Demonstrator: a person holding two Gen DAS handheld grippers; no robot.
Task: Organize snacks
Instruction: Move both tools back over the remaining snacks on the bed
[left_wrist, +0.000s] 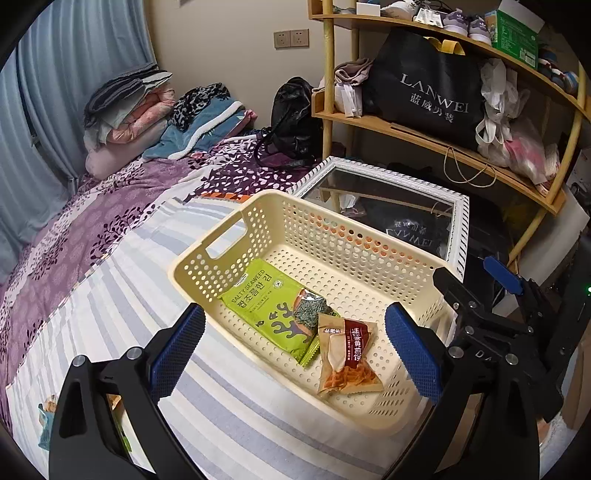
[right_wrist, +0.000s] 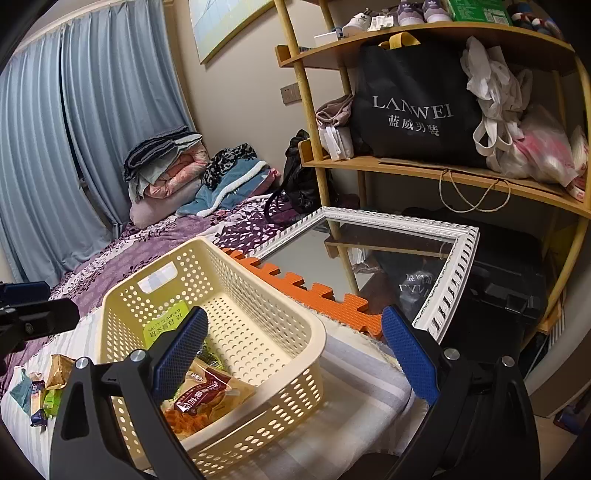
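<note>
Hovering my left gripper, jaws apart and empty, over the cream basket, I see loose snack packets lying left of it, nearer than my open right gripper.

A bed covered in purple leaf-patterned and grey-striped bedding is seen against a cream wall. Blue curtains are drawn closed. Folded blankets are piled at the far end. A wooden shelf is loaded with a black bag; a white-framed mirror is laid flat below.
</note>
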